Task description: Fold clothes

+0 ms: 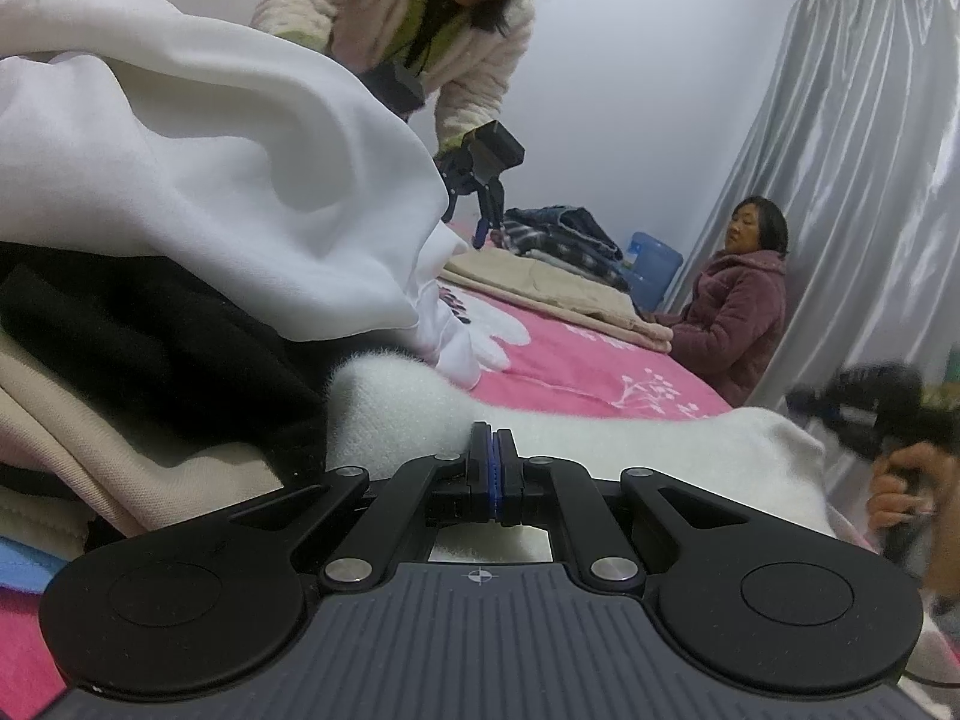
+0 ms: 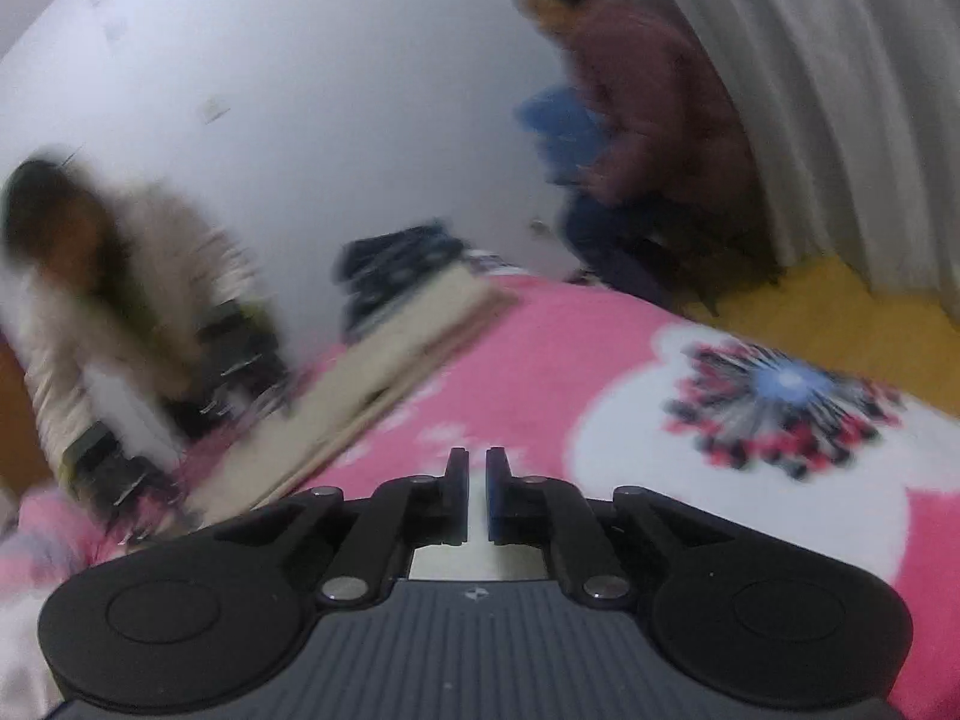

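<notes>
Left tongs [image 1: 495,450] clamped tight, blue pads pressed together, tips against the fuzzy white garment [image 1: 600,438] lying across the pink bedspread [image 1: 576,366]; whether any nap is pinched between them, impossible to tell. Right tongs [image 2: 477,468] almost closed, only a thin slit showing between the pads, nothing in it, hovering over the bedspread's white patch and dark flower print [image 2: 780,408]. Seen from the left wrist: right tongs blurred at the far right edge, a hand [image 1: 906,486] around the handle. Left of the left tongs, heaped clothes: smooth white cloth [image 1: 210,168] on top, black fabric [image 1: 150,324] under it, beige [image 1: 120,444] at the bottom. Farther across the bed, a folded beige stack [image 1: 552,294] and dark checked clothes [image 1: 564,234]. Beyond, a person in a cream jacket [image 1: 384,18] bending over the bed with another pair of tongs [image 1: 474,192]; another in a mauve coat [image 1: 732,312] seated by the silver curtain [image 1: 840,150].
</notes>
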`<move>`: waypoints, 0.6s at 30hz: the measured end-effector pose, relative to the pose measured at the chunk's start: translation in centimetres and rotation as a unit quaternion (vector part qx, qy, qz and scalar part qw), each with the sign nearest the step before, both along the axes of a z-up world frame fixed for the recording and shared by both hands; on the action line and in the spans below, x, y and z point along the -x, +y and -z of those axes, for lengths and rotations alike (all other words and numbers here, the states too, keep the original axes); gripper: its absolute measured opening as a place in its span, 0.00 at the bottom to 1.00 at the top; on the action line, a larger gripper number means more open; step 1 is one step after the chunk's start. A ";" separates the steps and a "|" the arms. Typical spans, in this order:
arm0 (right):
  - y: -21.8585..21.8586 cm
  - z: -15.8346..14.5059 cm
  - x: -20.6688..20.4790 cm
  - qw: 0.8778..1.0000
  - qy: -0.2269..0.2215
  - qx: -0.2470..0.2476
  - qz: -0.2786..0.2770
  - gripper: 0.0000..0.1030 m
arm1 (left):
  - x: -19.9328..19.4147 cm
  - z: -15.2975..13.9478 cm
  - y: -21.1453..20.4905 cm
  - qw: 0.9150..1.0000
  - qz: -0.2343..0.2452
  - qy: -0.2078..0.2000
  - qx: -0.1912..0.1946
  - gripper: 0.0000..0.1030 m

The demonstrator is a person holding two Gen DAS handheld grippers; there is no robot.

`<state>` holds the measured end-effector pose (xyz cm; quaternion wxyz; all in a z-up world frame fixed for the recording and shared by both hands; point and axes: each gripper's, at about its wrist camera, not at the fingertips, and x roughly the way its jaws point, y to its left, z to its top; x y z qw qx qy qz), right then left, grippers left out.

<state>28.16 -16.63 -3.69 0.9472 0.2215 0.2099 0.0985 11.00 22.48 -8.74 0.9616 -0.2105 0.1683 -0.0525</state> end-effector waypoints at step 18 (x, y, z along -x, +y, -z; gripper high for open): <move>3.9 3.4 -6.1 0.976 0.087 0.137 -0.148 0.00 | 0.0 0.0 0.2 1.000 0.003 -0.003 0.007 0.05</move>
